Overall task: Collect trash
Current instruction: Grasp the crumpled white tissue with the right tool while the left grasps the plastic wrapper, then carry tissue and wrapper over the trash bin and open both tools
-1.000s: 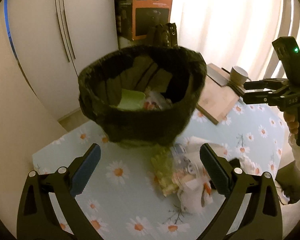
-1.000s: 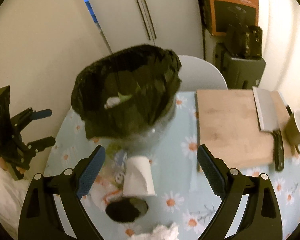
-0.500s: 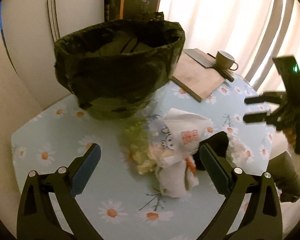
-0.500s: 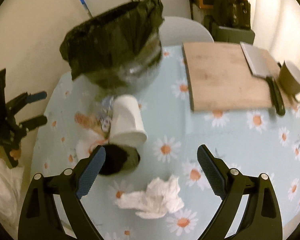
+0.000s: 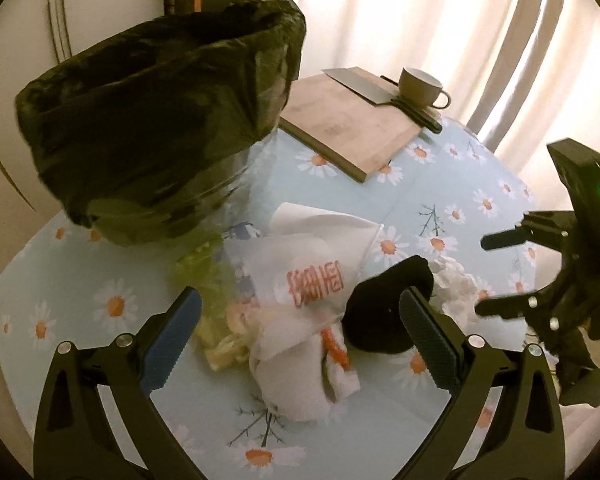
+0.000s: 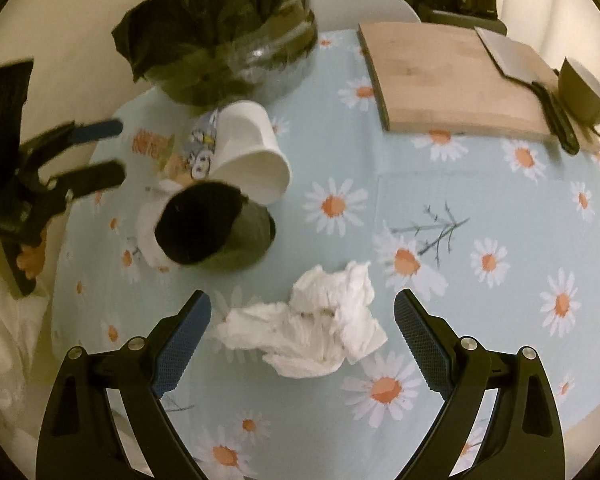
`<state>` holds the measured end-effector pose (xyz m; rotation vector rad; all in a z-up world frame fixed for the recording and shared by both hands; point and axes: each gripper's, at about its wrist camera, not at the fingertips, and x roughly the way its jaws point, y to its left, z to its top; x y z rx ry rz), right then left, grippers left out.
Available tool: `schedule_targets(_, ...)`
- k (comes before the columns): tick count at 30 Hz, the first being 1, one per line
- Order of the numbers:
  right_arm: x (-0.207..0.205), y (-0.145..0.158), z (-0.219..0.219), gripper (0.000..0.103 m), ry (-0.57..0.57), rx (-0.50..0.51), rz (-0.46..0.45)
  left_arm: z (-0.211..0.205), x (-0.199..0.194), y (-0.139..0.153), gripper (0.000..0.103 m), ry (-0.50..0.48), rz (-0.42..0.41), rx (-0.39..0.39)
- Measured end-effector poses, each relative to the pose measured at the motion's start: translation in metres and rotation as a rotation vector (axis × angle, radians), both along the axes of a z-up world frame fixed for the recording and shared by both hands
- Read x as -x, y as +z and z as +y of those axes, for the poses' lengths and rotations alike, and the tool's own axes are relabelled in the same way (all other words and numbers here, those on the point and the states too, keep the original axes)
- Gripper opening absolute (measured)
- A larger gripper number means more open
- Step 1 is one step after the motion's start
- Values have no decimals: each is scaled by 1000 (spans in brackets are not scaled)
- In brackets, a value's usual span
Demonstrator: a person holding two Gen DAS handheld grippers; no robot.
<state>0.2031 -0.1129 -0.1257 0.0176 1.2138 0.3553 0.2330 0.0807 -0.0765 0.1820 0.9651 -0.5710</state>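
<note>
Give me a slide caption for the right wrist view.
Open right tongs hover over a crumpled tissue, near tipped cups and the bin.

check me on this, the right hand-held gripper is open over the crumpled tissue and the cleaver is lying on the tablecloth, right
Not quite. The cleaver lies on the wooden cutting board, not the tablecloth, as the right wrist view shows. The right hand-held gripper is indeed open over the crumpled tissue.
</note>
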Motion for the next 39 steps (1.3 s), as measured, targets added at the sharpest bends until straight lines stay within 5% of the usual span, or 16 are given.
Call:
schedule_targets(8,1,-30,0,88,-3,-5,31,-16,-22,-18,97,38,35,-52)
schedule_targets(10,0,-34,-1,87,-4,10,23,-17,-24,-21,88,35,59,-44)
schedule_targets(14,-6,-39,-5,37,15,1,46,-24,-29,-34,53,34,109,-118)
schedule_targets(19,-12,-36,-20,25,20,-31,66,-20,-23,-28,28,28,124,-90)
schedule_targets(26,-20,-15,-38,25,68,-65,47,-16,-17,-13,11,62,127,-77)
schedule_targets(39,-47,23,-63,25,199,-100,-17,-5,-1,-1,3,235,106,-82)
